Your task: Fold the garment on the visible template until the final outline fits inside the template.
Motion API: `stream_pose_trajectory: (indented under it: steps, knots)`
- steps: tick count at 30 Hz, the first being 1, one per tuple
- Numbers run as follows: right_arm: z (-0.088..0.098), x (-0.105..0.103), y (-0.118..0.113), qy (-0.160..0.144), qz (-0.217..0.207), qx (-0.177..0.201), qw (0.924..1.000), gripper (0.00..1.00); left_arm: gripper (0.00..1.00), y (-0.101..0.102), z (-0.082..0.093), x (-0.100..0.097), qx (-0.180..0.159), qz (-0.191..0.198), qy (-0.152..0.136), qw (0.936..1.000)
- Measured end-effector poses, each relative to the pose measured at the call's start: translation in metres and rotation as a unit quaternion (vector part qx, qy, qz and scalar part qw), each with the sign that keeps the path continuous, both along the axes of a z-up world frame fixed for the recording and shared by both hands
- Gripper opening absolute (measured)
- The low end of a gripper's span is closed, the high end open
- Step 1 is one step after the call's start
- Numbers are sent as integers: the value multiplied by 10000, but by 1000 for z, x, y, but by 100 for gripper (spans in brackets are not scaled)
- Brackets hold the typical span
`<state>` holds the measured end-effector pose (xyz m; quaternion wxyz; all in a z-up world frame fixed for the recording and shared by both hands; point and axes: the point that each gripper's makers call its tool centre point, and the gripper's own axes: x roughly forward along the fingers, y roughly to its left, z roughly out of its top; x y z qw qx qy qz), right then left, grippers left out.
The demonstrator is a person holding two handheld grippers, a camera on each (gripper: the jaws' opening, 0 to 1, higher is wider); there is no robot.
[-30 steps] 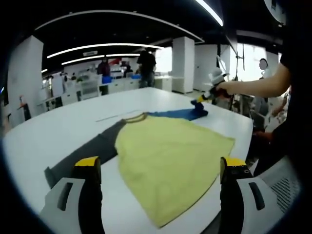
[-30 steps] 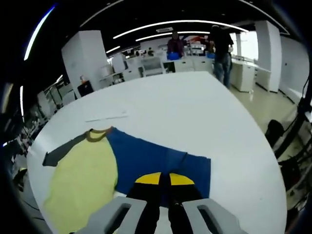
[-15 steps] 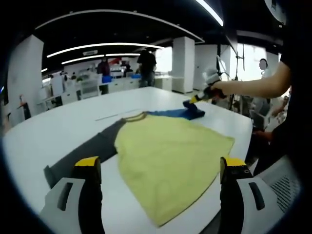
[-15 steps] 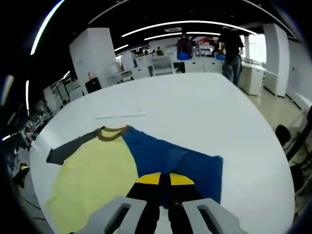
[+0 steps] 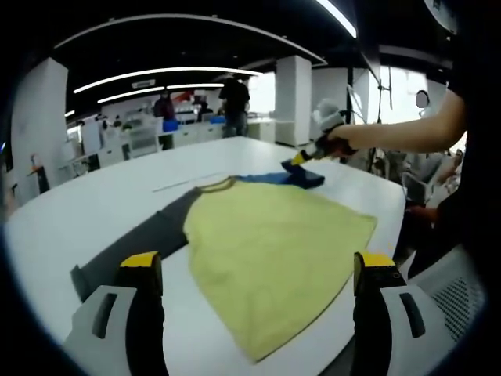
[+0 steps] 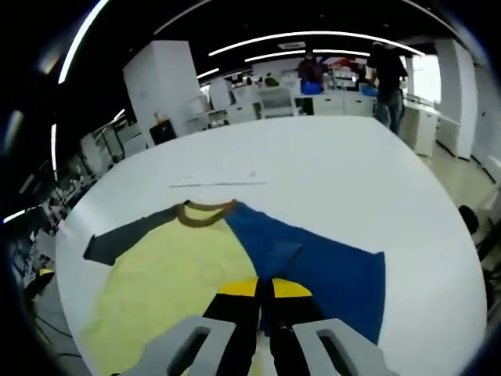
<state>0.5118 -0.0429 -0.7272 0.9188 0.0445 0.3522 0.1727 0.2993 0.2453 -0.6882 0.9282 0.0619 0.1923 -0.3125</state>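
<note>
A shirt with a yellow body, a brown collar, a grey sleeve and a blue sleeve lies flat on the white table. My right gripper is shut on the blue sleeve's cuff and holds it lifted over the yellow body. It comes into the left gripper view at the far right, held by a person's hand. My left gripper hangs open above the shirt's near hem, with nothing between its fingers.
A thin pale line on the table runs just beyond the collar. The table's edge lies close to the shirt's right side. People stand at benches far behind.
My right gripper has carried the blue sleeve's cuff inward toward the collar and the yellow body. The left gripper has stayed put.
</note>
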Motion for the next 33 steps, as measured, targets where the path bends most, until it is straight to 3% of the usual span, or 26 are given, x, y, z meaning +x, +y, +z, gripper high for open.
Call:
stream_pose_trajectory:
  steps: [33]
  knots:
    - [-1,0,108,176,836,-3,9963,0,98,5,-6,-3,77,12,67,9999]
